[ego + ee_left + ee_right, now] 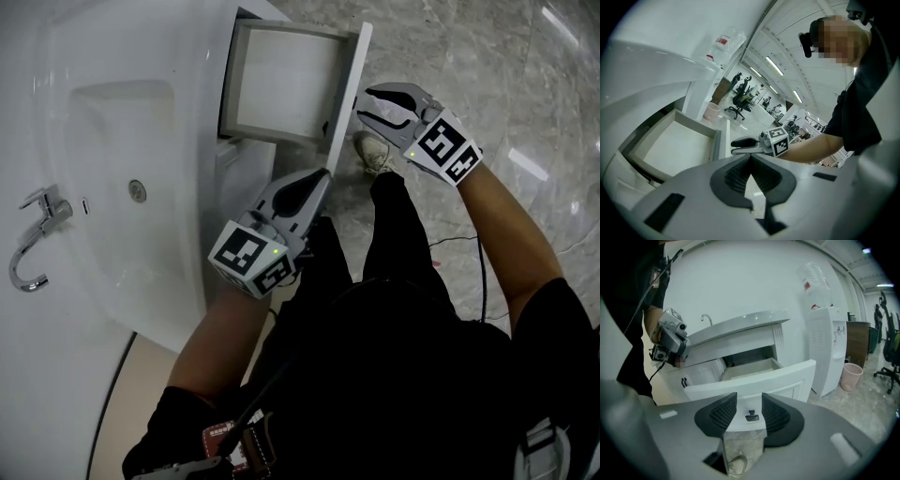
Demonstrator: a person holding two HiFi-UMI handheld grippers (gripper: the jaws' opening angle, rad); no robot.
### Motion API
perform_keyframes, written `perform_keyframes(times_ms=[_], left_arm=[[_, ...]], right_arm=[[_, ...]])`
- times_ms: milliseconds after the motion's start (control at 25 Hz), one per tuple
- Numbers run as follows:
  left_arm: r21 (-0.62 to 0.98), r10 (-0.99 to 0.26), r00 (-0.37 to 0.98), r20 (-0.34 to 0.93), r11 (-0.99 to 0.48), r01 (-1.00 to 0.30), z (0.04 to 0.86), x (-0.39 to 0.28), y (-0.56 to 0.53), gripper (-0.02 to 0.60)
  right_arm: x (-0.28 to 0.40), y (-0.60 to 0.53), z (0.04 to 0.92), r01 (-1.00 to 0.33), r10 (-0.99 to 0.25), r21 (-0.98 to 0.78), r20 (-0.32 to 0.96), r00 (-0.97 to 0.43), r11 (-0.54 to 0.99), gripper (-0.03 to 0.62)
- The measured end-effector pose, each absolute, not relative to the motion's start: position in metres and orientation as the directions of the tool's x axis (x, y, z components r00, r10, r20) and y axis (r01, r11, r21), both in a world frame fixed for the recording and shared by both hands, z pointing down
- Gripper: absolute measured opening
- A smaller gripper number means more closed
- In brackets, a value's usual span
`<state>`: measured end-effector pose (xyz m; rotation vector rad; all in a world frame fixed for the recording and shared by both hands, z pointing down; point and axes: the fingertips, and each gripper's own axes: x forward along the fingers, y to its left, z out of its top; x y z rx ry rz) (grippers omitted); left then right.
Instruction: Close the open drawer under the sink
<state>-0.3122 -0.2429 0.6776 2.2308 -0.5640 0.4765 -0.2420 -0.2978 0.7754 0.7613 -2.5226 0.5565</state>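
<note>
Head view: the drawer (281,80) under the sink (122,178) stands pulled out and bare inside, its white drawer front (345,103) lying between your two grippers. Your left gripper (314,187) has its fingertips closed together with nothing between them. Its tips sit just beside the near end of the drawer front, and no view settles whether they touch it. In the left gripper view, those fingertips (750,157) meet in a point, the open drawer (679,145) lies ahead and to their left, and your right gripper (743,144) shows just beyond them. Your right gripper (364,108) points at the outer face of the drawer front, just beside it. In the right gripper view, its jaws (749,404) stand wide apart and grip nothing. The drawer front (754,378) and its small dark handle (751,416) appear in the gap between the pads. A shoe (736,462) on the floor (469,56) shows below them. A water dispenser (825,348) stands past the drawer, to the right of the fingers.
</note>
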Motion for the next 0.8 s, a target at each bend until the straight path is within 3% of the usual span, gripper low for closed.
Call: perform_keyframes(times_ms=[200, 800], left_arm=[[0.562, -0.272, 0.818, 0.506, -0.615, -0.552, 0.691, -0.311, -0.241, -0.002], [0.567, -0.324, 0.806, 0.496, -0.581, -0.583, 0.704, -0.329, -0.237, -0.003]], right_arm=[[-0.244, -0.295, 0.825, -0.559, -0.367, -0.181, 0.588, -0.721, 0.809, 0.164], [-0.264, -0.295, 0.879, -0.532, -0.363, -0.073, 0.652, -0.665, 0.843, 0.137]])
